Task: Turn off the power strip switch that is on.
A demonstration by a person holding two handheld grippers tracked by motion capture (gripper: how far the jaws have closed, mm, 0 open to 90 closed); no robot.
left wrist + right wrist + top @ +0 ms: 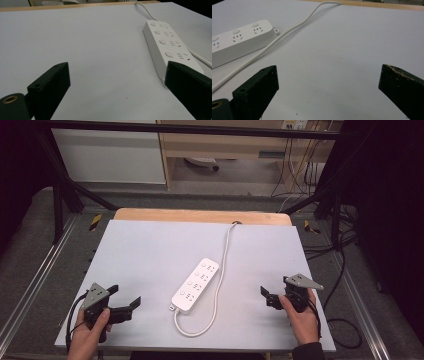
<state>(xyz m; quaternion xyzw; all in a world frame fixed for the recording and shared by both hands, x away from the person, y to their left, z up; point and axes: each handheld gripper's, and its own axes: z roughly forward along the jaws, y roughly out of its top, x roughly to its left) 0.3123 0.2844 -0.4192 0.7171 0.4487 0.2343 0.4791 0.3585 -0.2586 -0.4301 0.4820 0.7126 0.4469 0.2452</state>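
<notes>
While no lettering is legible, the power strip (pixel 195 285) shows socket markings.

We see a white power strip (pixel 195 285) at the frame's centre, its white cable (pixel 224 256) crossing a pale grey mat (pixel 150 255); a light wood table edge (pixel 200 215) above; black-jawed grippers lower left (pixel 125 301) and lower right (pixel 266 296).
</notes>
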